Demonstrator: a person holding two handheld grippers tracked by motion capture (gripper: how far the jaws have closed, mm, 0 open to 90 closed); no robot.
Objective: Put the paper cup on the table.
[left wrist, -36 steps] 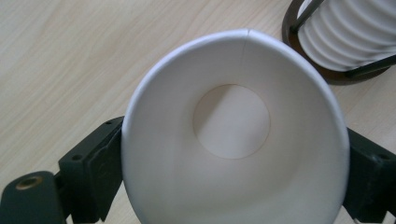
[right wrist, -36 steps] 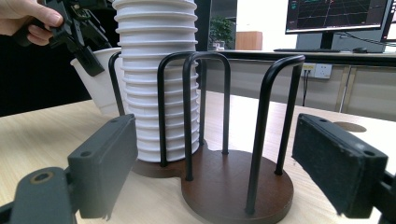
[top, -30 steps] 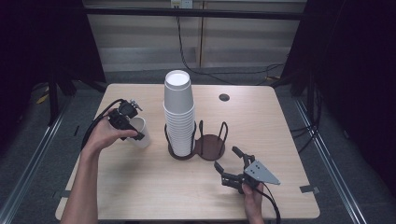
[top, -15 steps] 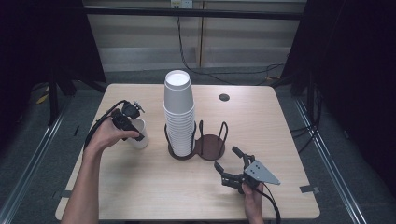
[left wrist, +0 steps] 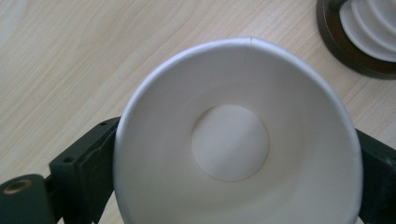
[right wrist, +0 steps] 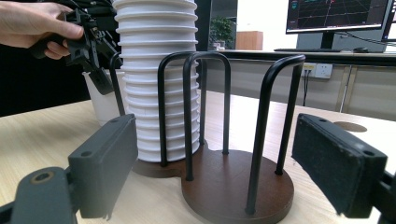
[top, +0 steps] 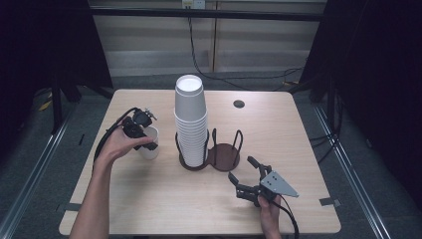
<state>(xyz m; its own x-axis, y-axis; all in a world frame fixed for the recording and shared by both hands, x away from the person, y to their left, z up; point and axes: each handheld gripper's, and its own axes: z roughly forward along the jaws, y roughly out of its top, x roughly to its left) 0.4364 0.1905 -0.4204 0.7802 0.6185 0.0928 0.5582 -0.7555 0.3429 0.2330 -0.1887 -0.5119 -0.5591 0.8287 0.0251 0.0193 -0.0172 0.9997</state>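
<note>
A single white paper cup (top: 148, 152) stands at the table's left. My left gripper (top: 148, 140) is shut on it from above, with one jaw at each side of its rim. The left gripper view looks straight down into this cup (left wrist: 233, 140), held by the gripper (left wrist: 233, 182). A tall stack of white cups (top: 189, 122) fills one ring of a dark wire-and-wood holder (top: 223, 157); the other ring is empty. My right gripper (top: 246, 172) is open near the front right and points at the holder (right wrist: 233, 186), with the stack (right wrist: 156, 70) behind it.
The table (top: 298, 144) has a small round dark hole (top: 239, 103) at the back right. The right gripper view shows the person's hand (right wrist: 32, 23) on the left gripper (right wrist: 88, 44) above the single cup (right wrist: 105, 105). A monitor (right wrist: 336, 21) stands far behind.
My left gripper and the cup have come down slightly toward the table. The right gripper has stayed where it was.
</note>
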